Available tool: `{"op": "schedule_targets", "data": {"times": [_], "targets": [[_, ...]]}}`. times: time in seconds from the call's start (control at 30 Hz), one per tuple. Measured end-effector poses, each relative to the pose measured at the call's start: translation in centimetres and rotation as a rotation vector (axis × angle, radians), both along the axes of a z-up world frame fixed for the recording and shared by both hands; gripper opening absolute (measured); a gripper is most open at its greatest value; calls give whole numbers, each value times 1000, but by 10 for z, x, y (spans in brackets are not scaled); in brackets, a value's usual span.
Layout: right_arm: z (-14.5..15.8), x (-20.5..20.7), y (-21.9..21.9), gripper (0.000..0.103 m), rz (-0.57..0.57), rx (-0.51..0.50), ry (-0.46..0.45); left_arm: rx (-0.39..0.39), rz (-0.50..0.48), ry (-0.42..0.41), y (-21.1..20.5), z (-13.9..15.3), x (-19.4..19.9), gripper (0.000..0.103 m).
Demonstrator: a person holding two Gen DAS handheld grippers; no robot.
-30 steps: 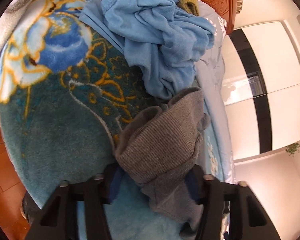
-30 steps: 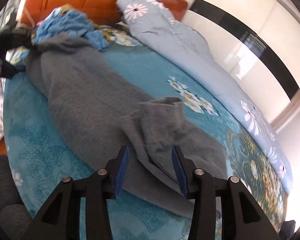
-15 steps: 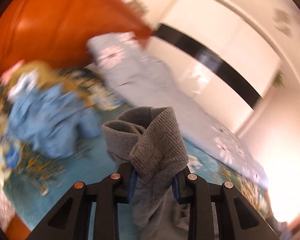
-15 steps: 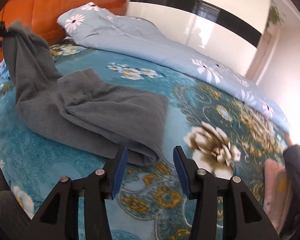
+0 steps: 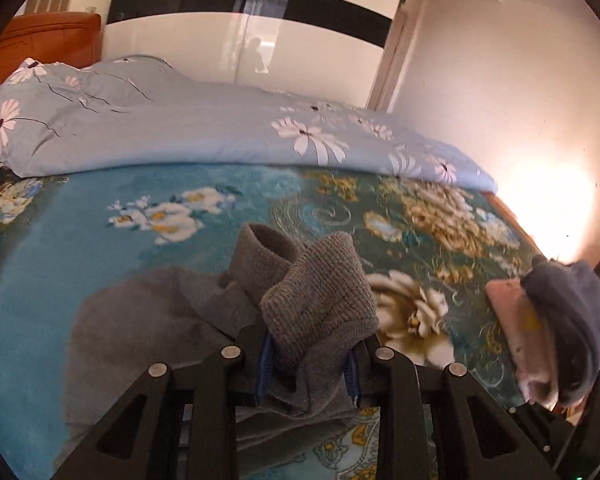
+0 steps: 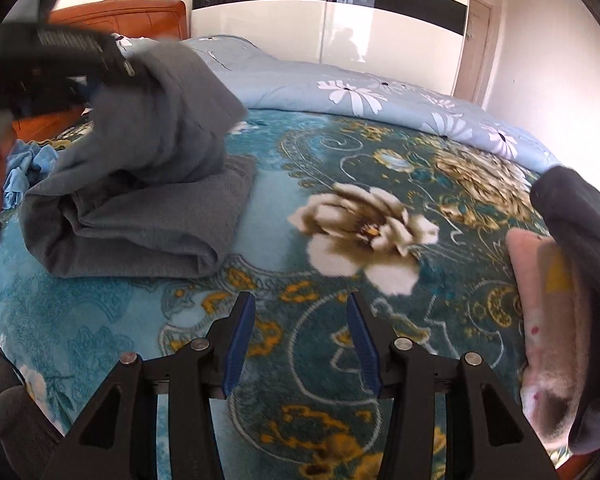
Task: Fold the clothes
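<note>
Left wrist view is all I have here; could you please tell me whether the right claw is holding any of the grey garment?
Observer: No, the right claw is open and empty, over the bare blanket.
Operator: Thank you. Is the garment folded yet?
Observer: Partly. The grey garment lies doubled on the blanket, its rounded fold edge facing the right claw, and the left claw holds its upper end raised above that fold.

Glossy white wardrobe (image 6: 380,36) with black band, orange wooden headboard (image 6: 120,20), pale walls, bright glare at right

bed blanket (image 6: 340,264) | grey garment (image 6: 148,216), folded stack (image 6: 548,280), duvet (image 5: 204,132)
</note>
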State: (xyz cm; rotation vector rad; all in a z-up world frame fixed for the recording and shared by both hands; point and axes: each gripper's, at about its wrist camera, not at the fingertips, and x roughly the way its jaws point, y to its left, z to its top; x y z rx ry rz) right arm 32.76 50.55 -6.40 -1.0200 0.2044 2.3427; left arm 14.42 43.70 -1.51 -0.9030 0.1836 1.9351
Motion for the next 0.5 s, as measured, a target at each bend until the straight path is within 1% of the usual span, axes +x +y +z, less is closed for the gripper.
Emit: {"op": "schedule_targets", "data": {"times": [0.07,0.17,0.27,0.3,0.37,0.43,0.47,0.5], "targets": [[-5,5,1,49,-9,-6,-18,-59,-39,7,15,-15,23,32],[-12,8,4,49,-22,-33,-27,-128,-94,27,18,-21,48,36],[-14,6,13,49,-27,-106,21,-152,-108,36,14,-22,54,41],[-13,5,16,49,-25,-143,52,-145,-105,17,9,-22,52,45],[-9,5,23,49,-24,-226,130,-129,-103,-41,3,-24,45,47],[-2,5,31,54,-29,-319,225,-117,-106,-93,-4,-24,40,47],[2,6,36,56,-34,-369,277,-98,-114,-114,-11,-22,39,48],[7,4,39,56,-25,-405,323,-79,-122,-136,-18,-20,37,52]]}}
